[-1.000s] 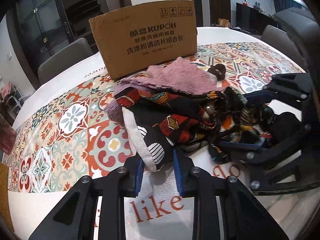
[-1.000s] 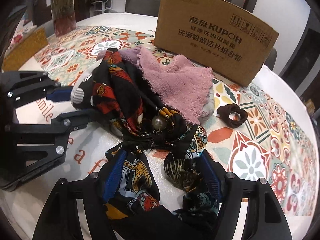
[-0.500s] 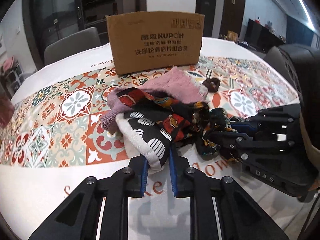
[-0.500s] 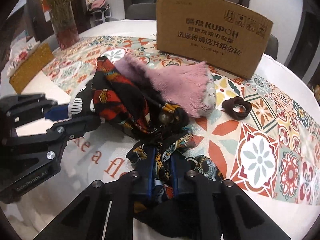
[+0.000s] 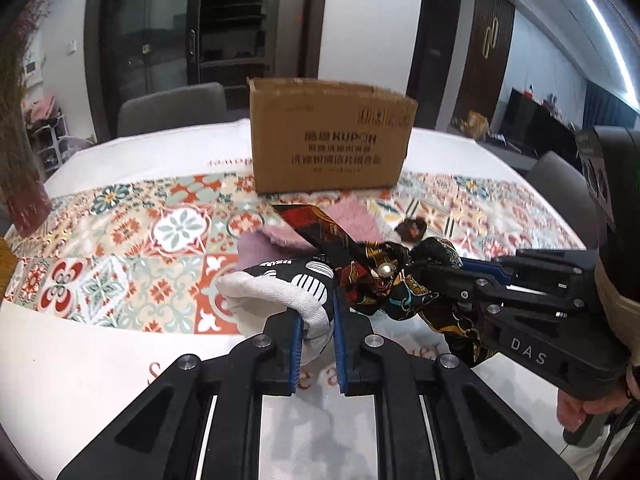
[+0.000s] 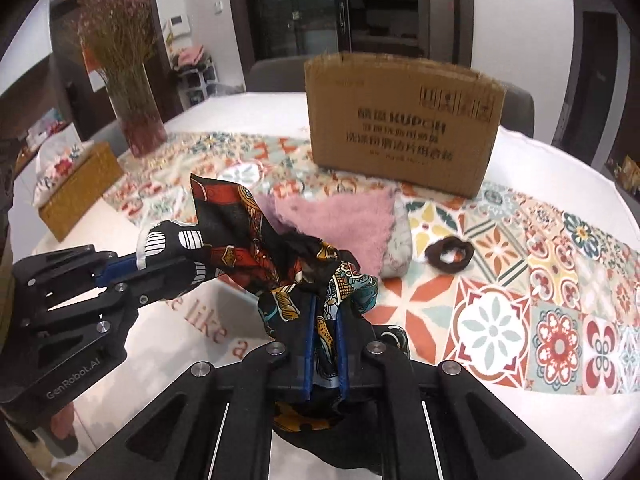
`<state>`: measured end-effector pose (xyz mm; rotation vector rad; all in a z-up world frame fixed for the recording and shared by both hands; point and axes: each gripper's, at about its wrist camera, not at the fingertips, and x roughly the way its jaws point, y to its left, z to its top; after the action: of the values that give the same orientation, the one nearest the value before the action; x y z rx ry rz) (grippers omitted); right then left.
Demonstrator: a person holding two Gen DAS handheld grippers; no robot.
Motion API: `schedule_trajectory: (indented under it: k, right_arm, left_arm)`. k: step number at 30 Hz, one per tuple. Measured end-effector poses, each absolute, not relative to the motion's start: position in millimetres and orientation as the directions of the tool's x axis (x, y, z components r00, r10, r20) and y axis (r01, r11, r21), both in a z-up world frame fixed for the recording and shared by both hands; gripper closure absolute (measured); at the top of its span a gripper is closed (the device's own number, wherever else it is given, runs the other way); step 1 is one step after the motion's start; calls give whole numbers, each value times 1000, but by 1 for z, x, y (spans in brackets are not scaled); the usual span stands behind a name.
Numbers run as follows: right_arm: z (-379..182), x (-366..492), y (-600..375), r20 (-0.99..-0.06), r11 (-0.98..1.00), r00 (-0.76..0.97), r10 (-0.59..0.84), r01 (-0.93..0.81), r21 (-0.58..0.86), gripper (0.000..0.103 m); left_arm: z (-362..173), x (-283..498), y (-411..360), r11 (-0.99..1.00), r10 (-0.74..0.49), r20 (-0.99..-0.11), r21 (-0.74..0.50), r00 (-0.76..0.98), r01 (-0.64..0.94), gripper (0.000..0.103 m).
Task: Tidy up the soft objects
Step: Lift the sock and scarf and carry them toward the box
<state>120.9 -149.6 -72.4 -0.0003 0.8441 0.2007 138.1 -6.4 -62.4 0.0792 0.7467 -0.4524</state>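
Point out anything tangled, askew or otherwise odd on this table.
The patterned scarf is twisted up with a black-and-white cloth: the left gripper pinches the cloth, the right gripper the scarf, both lifted together. The pink towel lies rumpled and a brown scrunchie lies loose.

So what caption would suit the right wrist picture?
Both grippers, right gripper and left gripper, clamp a patterned scarf before a cardboard box.

Table (image 6: 520,168): wearing a tile-patterned cloth.
Lying on it: cardboard box (image 6: 400,132), pink towel (image 6: 340,216), brown scrunchie (image 6: 450,256), vase (image 6: 138,120), woven box (image 6: 80,188).
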Motion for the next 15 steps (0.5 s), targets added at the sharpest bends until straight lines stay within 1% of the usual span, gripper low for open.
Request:
schedule_trajectory:
  k: [8, 15]
  right_arm:
    - [-45, 121, -161, -682, 991, 720, 133, -110, 76, 93]
    - [-13, 124, -166, -602, 996, 793, 93, -79, 49, 93]
  left_arm:
    - [-37, 138, -5, 917, -358, -614, -87, 704, 390, 88]
    - [-12, 148, -6, 926, -346, -552, -74, 758, 369, 88]
